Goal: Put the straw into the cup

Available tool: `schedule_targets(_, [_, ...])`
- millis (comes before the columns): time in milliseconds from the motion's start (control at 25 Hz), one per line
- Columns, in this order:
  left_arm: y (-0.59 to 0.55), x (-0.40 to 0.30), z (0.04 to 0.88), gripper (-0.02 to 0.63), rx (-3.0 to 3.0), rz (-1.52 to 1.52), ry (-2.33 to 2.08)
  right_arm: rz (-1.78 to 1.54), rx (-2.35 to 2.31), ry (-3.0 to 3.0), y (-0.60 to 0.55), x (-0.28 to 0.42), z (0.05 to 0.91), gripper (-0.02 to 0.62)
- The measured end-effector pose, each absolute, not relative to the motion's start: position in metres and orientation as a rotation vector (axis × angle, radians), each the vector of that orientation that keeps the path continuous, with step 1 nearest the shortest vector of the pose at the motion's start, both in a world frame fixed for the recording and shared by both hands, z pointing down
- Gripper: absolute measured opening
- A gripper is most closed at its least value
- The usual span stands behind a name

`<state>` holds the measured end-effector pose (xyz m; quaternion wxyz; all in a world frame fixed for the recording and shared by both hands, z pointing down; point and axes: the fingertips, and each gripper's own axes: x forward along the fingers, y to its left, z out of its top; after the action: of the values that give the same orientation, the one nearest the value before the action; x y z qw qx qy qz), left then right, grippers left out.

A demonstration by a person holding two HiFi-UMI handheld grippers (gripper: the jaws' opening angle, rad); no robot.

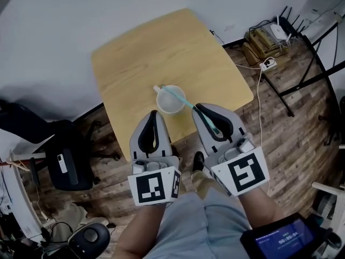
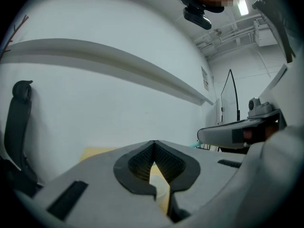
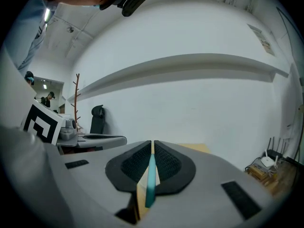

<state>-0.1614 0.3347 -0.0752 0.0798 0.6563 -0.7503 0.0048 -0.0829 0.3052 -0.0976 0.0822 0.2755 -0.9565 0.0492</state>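
Observation:
A teal straw (image 1: pixel 183 99) slants across the mouth of a white cup (image 1: pixel 170 100) that stands near the front edge of the wooden table (image 1: pixel 161 53). My right gripper (image 1: pixel 197 108) is shut on the straw's lower end, just right of the cup; in the right gripper view the straw (image 3: pixel 152 179) runs between the closed pads. The straw's white far tip (image 1: pixel 157 88) sticks out past the cup's left rim. My left gripper (image 1: pixel 154 114) is shut with nothing in it, just in front of the cup's left side.
A black office chair (image 1: pixel 64 155) stands left of the table on the wood floor. Cables, a power strip (image 1: pixel 268 64) and stacked boxes lie at the right, beside black stand legs (image 1: pixel 302 80). A white wall runs behind the table.

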Motion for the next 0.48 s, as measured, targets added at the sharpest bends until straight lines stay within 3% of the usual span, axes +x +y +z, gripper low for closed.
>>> schedule_targets(480, [0.327, -0.164, -0.006, -0.002, 1.882, 0.027, -2.109, 0.270, 0.791, -2.716, 0.296, -0.095, -0.014, 0.018])
